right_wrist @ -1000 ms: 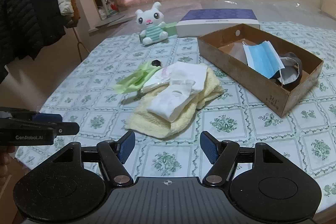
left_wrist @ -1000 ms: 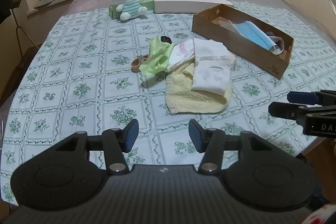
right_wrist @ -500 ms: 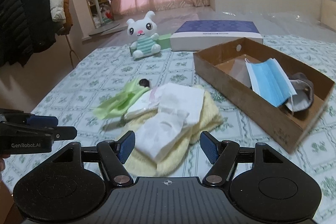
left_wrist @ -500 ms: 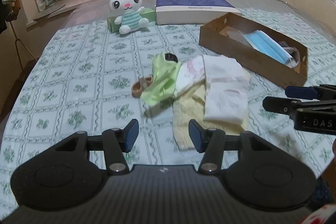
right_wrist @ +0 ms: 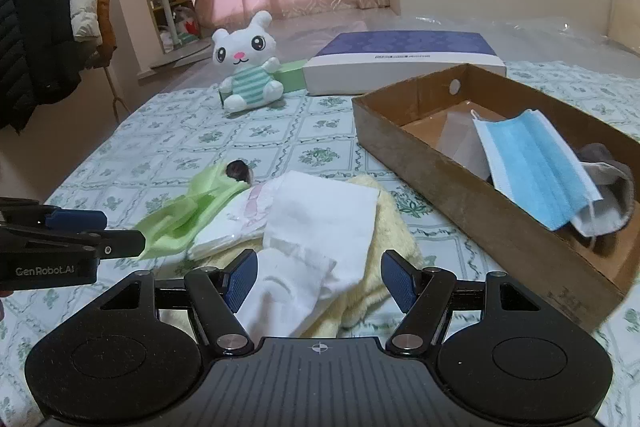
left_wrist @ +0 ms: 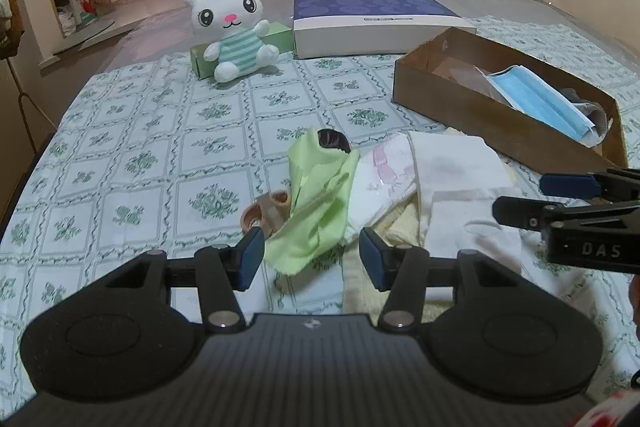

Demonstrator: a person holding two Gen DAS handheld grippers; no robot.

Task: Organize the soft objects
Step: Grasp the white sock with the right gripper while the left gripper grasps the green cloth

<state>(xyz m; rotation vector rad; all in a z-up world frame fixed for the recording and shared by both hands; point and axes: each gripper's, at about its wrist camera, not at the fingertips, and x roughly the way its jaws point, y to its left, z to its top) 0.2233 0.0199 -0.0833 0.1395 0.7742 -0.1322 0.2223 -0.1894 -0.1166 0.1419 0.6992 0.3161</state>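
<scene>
Both grippers have come forward and lower toward the heap of cloths since the earlier frames; the heap itself lies as it did.

Item: heap of soft things, on the flowered bedspread (left_wrist: 120,131), near the open cardboard box (right_wrist: 472,203).
- Green cloth (left_wrist: 320,203): thin, limp, very light. Its loose near corner lies between the jaws of the left gripper (left_wrist: 311,258), which stand partly open, pads not pressing on it. Likely to slide off the pile at a light pull; best pinched at that free corner.
- White cloth (right_wrist: 320,227): folded, soft, on top of the heap. Its near end lies between the jaws of the right gripper (right_wrist: 318,281), open fairly wide, holding nothing. A pinch through the folded edge should lift all layers; a shallow one may take only the top layer.
- Yellow towel (right_wrist: 384,227): thick, fluffy, at the bottom; heaviest of the lot, will sag when lifted.
- Small white packet with pink print (left_wrist: 384,171): between green and white cloths; looks glossy, possibly slippery.

Already in the box: blue face mask (right_wrist: 532,163), grey cloth item (right_wrist: 608,183).

Elsewhere: plush rabbit (left_wrist: 232,27), at the far edge, well apart.
</scene>
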